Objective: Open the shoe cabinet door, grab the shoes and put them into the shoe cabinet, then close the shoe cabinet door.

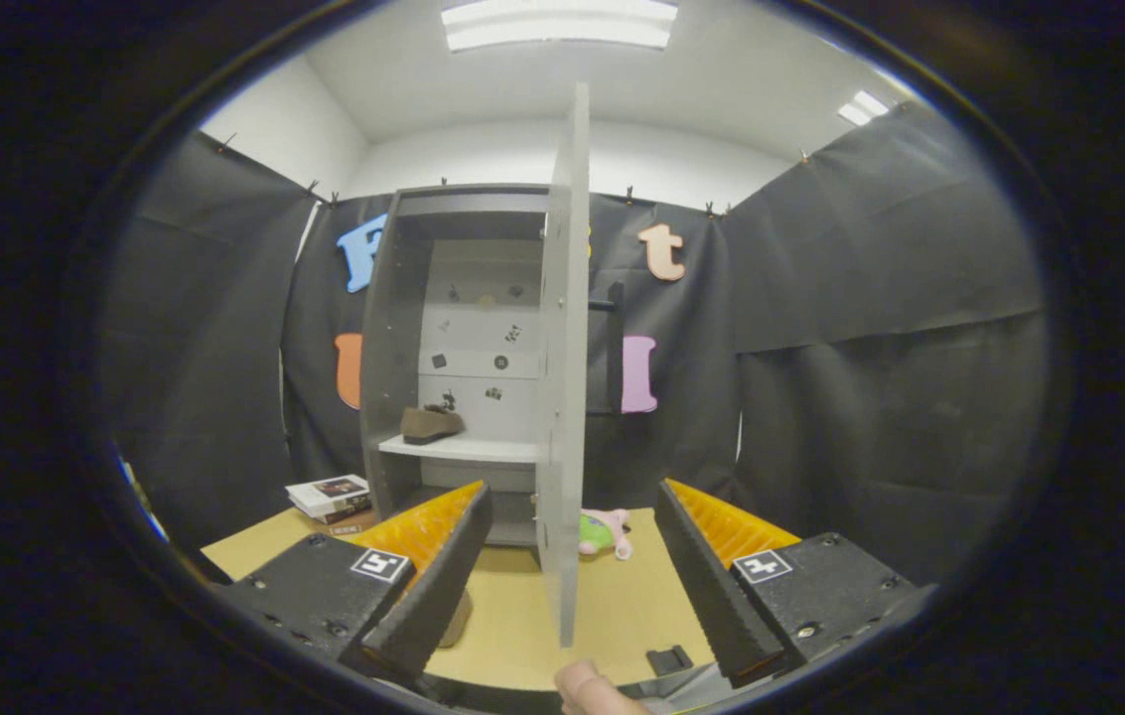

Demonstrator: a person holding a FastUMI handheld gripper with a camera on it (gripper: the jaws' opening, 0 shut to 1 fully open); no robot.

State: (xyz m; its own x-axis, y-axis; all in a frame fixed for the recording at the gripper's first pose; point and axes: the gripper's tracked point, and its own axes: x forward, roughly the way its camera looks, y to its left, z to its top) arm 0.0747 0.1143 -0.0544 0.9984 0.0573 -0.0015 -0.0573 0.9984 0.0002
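Observation:
The grey shoe cabinet [393, 328] stands at the back of the table with its door [567, 377] swung open, edge-on toward me and reaching forward between my fingers. A brown shoe [430, 424] rests on the white shelf [463, 450] inside. Behind my left finger [428, 596] a bit of another brownish thing [456, 621] lies on the table, mostly hidden. My gripper [572, 586] is open, its fingers standing on either side of the door's lower edge without touching it.
Stacked books [332, 497] lie left of the cabinet. A pink and green plush toy [607, 531] sits behind the door on the wooden table [622, 606]. A small black clip [669, 659] and a fingertip [582, 687] lie near me.

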